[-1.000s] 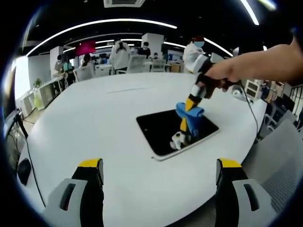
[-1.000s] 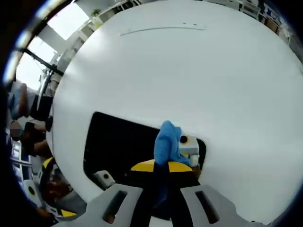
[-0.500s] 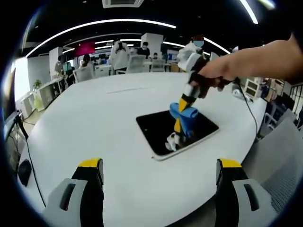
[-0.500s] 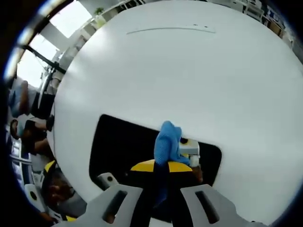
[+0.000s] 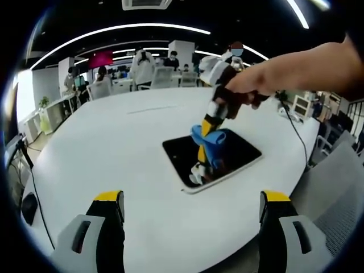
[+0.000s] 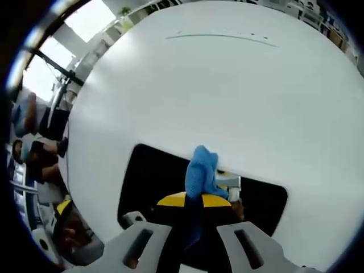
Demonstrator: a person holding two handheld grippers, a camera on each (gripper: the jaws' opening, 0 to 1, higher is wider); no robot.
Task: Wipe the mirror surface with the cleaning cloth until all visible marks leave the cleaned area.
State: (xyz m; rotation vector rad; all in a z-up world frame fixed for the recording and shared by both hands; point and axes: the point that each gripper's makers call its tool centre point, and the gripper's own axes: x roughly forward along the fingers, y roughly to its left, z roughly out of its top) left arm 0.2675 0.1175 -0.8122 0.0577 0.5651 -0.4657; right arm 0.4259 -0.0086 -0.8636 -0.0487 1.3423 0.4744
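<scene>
A dark rectangular mirror with a pale rim lies flat on the white table. In the left gripper view a hand holds the right gripper down on the mirror, shut on a blue cleaning cloth. The right gripper view looks along its closed yellow-tipped jaws, with the blue cloth bunched between them over the mirror. My left gripper stays low at the table's near edge, jaws wide apart and empty, well short of the mirror.
The round white table stretches far around the mirror. Chairs, desks and several people stand at the back of the office. A cable runs across the table's right side. A grey chair stands at the right.
The right gripper has slid the blue cloth leftward across the mirror, from its right part toward the middle. The left gripper has stayed still.
</scene>
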